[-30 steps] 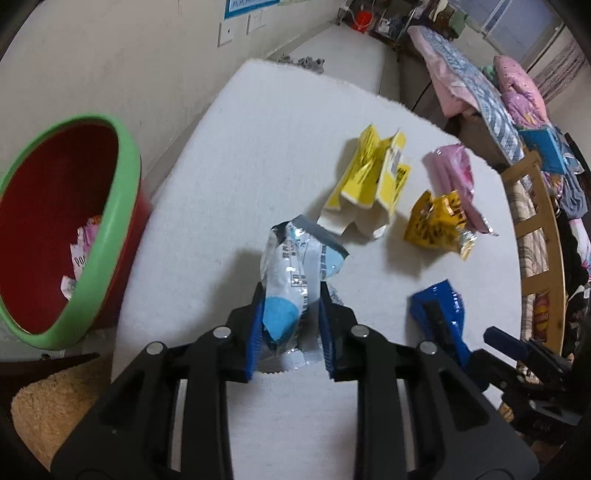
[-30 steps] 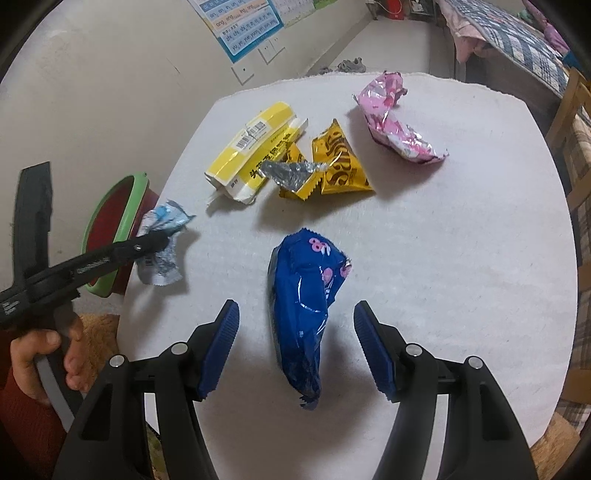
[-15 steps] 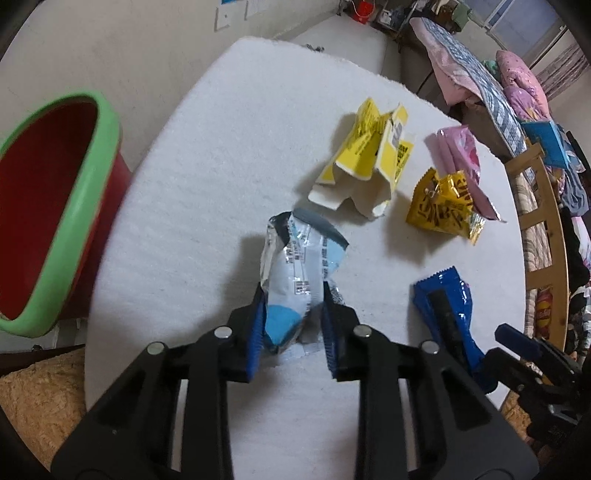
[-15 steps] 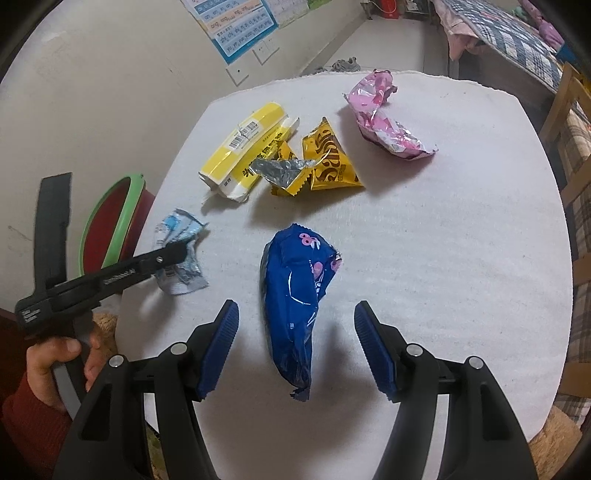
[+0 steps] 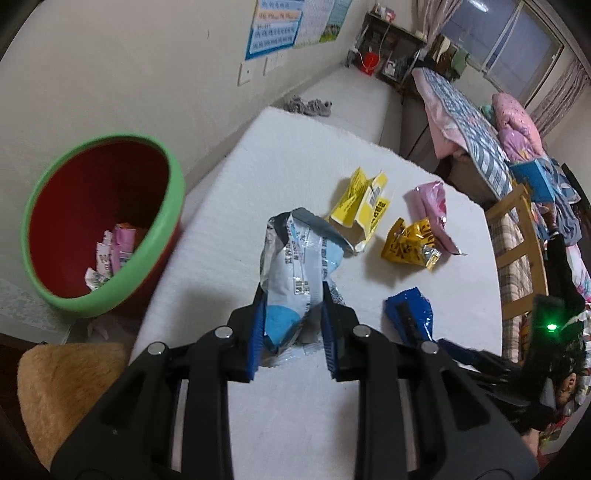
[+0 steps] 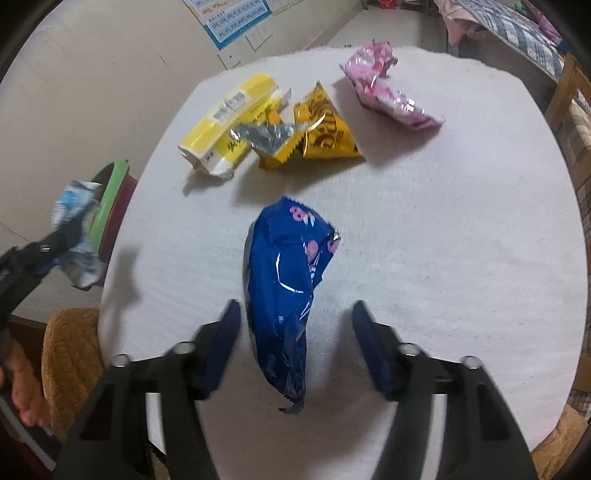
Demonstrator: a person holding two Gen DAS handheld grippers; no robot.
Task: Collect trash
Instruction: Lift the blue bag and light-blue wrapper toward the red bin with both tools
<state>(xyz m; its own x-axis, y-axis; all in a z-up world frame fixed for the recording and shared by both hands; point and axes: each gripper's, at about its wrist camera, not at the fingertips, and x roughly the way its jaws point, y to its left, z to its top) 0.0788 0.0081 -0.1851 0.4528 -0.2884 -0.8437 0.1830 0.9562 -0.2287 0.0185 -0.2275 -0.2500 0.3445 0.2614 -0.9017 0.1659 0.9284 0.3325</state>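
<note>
My left gripper is shut on a silver and light-blue wrapper and holds it up above the table's left side; it also shows at the left of the right wrist view. The red bin with a green rim stands left of the table, with wrappers inside. My right gripper is open, its fingers either side of a blue wrapper lying on the white table. A yellow box, a gold wrapper and a pink wrapper lie farther back.
A tan cushioned stool sits at the table's near left. A wooden chair stands to the right. A bed with bedding is behind. A wall with a poster runs along the left.
My left gripper has lifted the silver-blue wrapper off the table and swung it left toward the bin. My right gripper has moved closer around the blue wrapper, still open.
</note>
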